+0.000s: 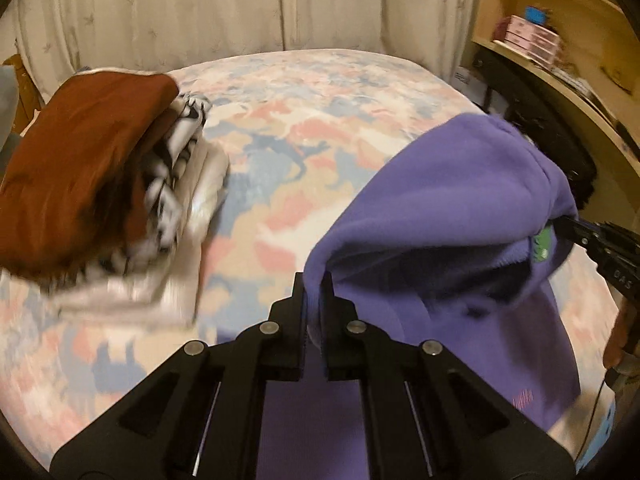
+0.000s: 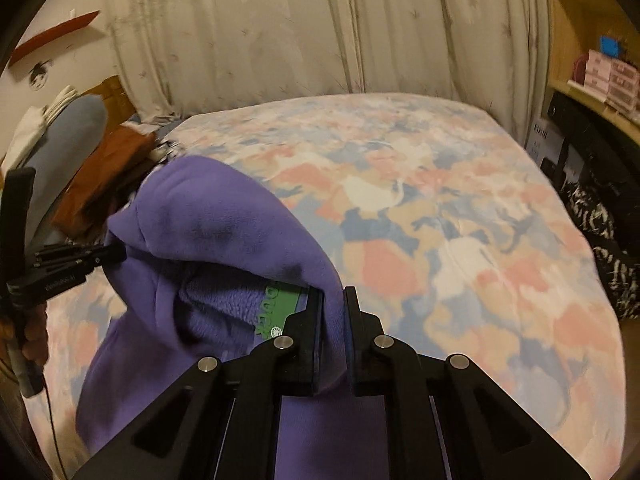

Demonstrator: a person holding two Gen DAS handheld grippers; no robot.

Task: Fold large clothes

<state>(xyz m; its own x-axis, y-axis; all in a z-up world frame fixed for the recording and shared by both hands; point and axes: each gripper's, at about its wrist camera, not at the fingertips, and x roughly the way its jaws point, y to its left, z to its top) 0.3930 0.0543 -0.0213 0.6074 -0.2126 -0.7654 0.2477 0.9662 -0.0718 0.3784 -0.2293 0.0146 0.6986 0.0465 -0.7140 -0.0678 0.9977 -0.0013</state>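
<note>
A purple fleece garment (image 1: 448, 200) with a green neck label (image 2: 280, 306) hangs lifted above the bed, held by both grippers. My left gripper (image 1: 314, 284) is shut on one edge of it. My right gripper (image 2: 334, 300) is shut on the edge by the label. The right gripper also shows in the left wrist view (image 1: 560, 226) at the garment's right side. The left gripper also shows in the right wrist view (image 2: 120, 254) at its left side. The garment's lower part droops out of sight below the grippers.
The bed (image 1: 304, 128) has a pink, blue and cream patterned cover (image 2: 440, 208). A stack of folded clothes, rust-brown on top (image 1: 80, 160), lies at its left. Curtains (image 1: 240, 4) hang behind. A wooden shelf with boxes (image 1: 532, 38) and dark items stand at the right.
</note>
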